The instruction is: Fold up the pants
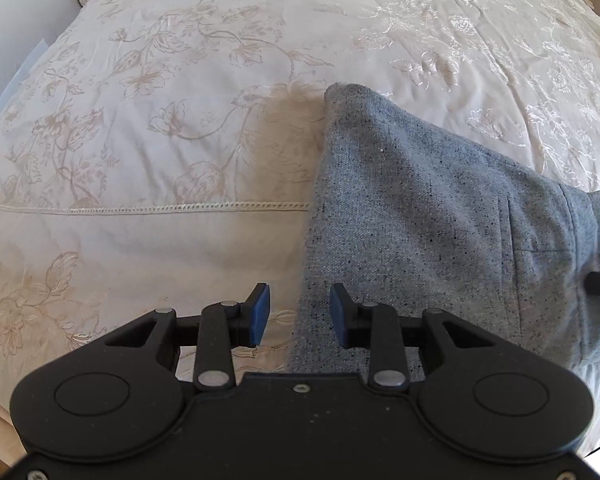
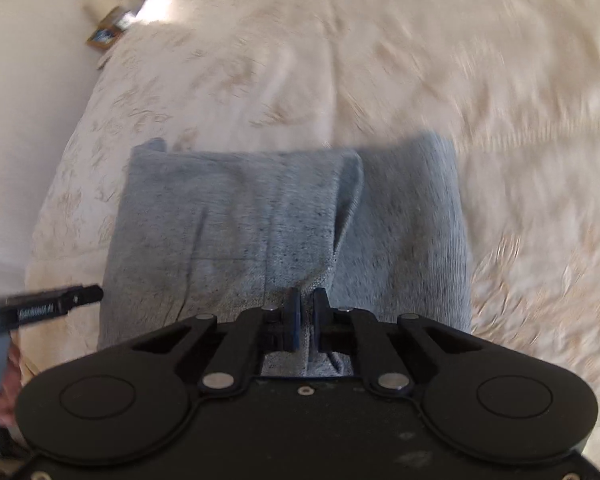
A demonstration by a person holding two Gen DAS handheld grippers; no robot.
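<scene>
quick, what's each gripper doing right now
left gripper: open, holding nothing, at the edge of the pants.
right gripper: shut on the pants.

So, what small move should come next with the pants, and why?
Probably bring the left tongs onto the pants edge and close. They stand open, with the fabric edge between their pads, while the right tongs are shut on a fold of the pants. Gripping with both would let the next fold lift evenly off the bedspread.

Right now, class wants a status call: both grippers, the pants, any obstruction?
Left gripper open, straddling the pants' edge. Right gripper shut on pants, grey, partly folded on the bedspread. Nothing in the way.
</scene>
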